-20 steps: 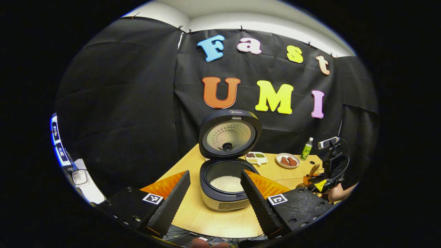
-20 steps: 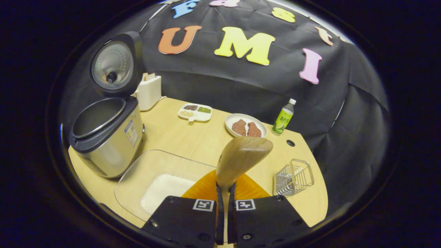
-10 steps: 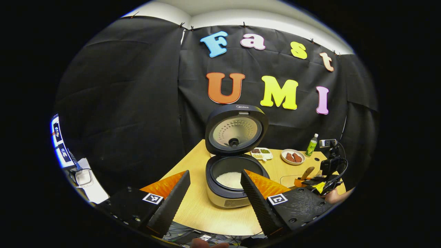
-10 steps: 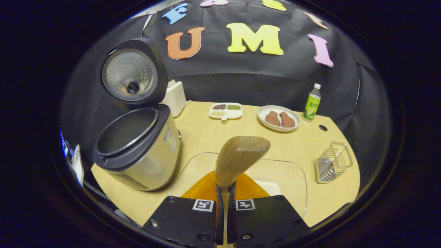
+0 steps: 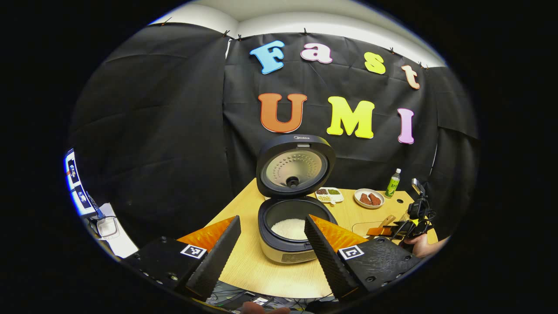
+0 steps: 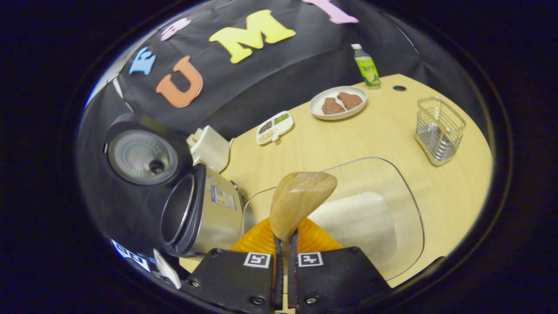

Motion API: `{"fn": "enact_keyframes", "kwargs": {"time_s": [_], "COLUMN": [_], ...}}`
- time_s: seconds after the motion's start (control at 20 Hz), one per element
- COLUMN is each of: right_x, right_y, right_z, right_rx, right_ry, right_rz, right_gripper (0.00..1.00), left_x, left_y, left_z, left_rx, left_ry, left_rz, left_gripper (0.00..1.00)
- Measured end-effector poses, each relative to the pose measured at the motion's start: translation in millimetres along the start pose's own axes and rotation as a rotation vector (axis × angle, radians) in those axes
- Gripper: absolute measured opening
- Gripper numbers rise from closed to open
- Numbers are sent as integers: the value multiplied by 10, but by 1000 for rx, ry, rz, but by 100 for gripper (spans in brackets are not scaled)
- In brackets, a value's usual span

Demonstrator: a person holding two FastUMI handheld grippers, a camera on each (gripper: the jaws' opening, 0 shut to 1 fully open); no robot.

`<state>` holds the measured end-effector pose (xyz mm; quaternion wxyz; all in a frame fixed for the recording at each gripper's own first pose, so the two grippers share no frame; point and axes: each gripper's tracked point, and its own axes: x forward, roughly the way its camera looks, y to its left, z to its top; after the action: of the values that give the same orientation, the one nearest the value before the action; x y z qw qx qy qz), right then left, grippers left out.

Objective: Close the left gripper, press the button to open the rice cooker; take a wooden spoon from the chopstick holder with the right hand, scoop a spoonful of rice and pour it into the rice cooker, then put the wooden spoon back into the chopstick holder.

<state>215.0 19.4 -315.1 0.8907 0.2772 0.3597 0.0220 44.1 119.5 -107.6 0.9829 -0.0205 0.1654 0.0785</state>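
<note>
The right gripper [image 6: 282, 279] is clamping its jaws on the handle of the pale wooden spoon [image 6: 301, 200], whose bowl is standing up at 12 o'clock from the jaws, over the near rim of the clear shallow tray holding white rice [image 6: 394, 183]. The spoon's bowl is looking empty. Judging by that, and by the rice already lying in the pot, either a fresh scoop or the return to the holder is coming next; I cannot tell which.

The silver rice cooker with the black lid [image 6: 205, 213] is sitting at 9 o'clock of the spoon, its lid standing open. The square wire chopstick holder [image 6: 438, 126] is standing at 2 o'clock on the light wooden table [image 6: 348, 135], well apart from the tray.

In the left gripper view, the left gripper [image 5: 272, 248] is hanging with its jaws apart and holding nothing, the cooker [image 5: 292, 226] showing between them farther off, with white rice in its pot.

The spoon is probably light and stiff, with smooth wood that could slip or twist between the jaws, so a hold low on the handle, squarely across the flat, seems best. Loose rice grains would spill easily if the bowl were tipped, so keeping it level is wise.
</note>
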Motion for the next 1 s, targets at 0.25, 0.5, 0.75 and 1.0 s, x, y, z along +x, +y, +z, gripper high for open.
{"fn": "enact_keyframes", "kwargs": {"time_s": [0.25,0.5,0.75,1.0], "right_x": [-182,-446,-692,-833], "right_y": [-188,-261,-49,736], "right_z": [100,408,762,937], "right_rx": [267,322,314,267], "right_ry": [-14,-82,-145,-164], "right_rz": [49,73,105,199], "right_gripper": [10,9,10,10], "left_x": [58,76,75,39], "left_y": [-134,-192,-229,-215], "left_z": [14,56,30,-178], "left_rx": [2,-13,-36,-51], "left_ry": [1,-14,-21,1], "left_rz": [-30,-58,-92,-145], "left_gripper": [95,95,95,95]}}
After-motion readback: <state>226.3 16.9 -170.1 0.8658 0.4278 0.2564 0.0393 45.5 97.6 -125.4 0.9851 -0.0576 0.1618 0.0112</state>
